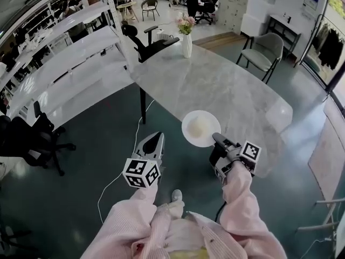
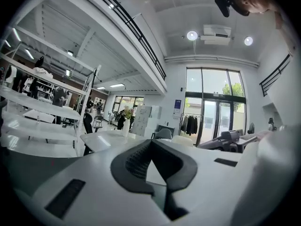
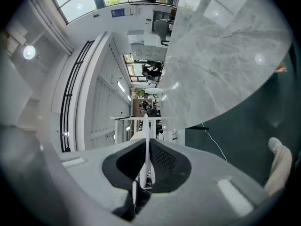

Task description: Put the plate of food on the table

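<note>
Head view: vase (image 1: 186,44) beyond plate (image 1: 190,134).

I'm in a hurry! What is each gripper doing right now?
Left gripper: closed, holding nothing.
Right gripper: closed on the plate of food.

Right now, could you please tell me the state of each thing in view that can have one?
plate: held level at the near edge of the table; contact with it unclear.
food: heaped on the plate.
right gripper: jaws shut on the plate's rim.
left gripper: jaws together, empty.
vase: upright at the table's far end, flowers in it.
</note>
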The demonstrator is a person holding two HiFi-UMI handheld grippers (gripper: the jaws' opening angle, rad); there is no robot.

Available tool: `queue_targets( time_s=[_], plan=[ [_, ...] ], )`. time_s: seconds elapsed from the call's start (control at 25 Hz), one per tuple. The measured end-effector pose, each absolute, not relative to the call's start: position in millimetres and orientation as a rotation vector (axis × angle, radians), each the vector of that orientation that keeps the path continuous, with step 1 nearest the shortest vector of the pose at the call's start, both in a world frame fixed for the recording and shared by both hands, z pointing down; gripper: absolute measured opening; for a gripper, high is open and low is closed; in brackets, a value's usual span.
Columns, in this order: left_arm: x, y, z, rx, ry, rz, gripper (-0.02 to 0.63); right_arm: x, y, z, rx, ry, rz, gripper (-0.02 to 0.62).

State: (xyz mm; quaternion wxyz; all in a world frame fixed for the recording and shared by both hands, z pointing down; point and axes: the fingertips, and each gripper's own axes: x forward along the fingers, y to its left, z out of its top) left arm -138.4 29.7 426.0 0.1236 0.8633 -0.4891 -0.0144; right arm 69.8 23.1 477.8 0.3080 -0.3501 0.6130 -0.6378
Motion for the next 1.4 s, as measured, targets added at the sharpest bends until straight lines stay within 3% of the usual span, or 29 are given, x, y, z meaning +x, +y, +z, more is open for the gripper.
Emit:
queue_targets(
  time_s=[1.4],
  plan=[
    [-102.0,-238.1,465.7,2.479,-1.232,0.019,-0.003,99.2,-221.6,517.6,-1.003,1.534,-1.604,0.018]
  ],
)
